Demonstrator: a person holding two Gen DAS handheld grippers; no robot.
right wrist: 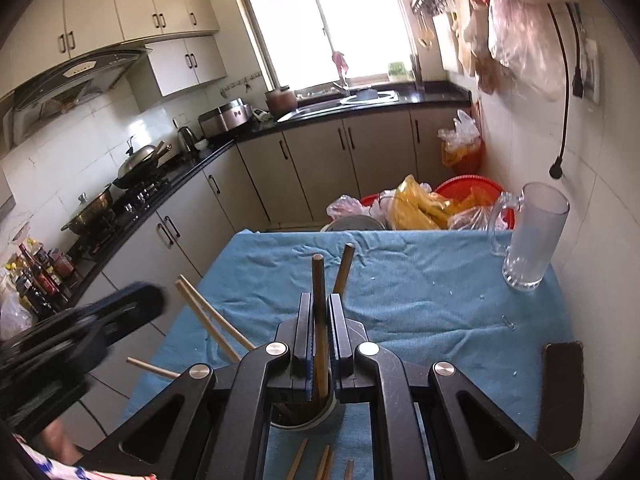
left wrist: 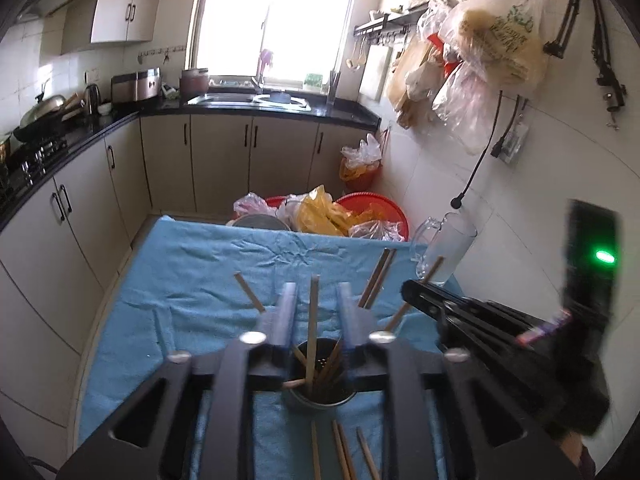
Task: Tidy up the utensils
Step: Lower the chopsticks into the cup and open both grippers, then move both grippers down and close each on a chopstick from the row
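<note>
Wooden chopsticks are standing bunched in a metal holder sitting just below and between the jaws of the left gripper. Its jaws are standing spread, with one upright chopstick rising in the gap between them, touching neither. More loose chopsticks are lying on the blue cloth nearer than the jaws. The right gripper is pinching a dark chopstick between its pressed pads, directly over the same holder. Another stick is leaning just beyond its jaws. A glass mug is standing well to the right of those jaws, and a dark phone is lying nearer right.
</note>
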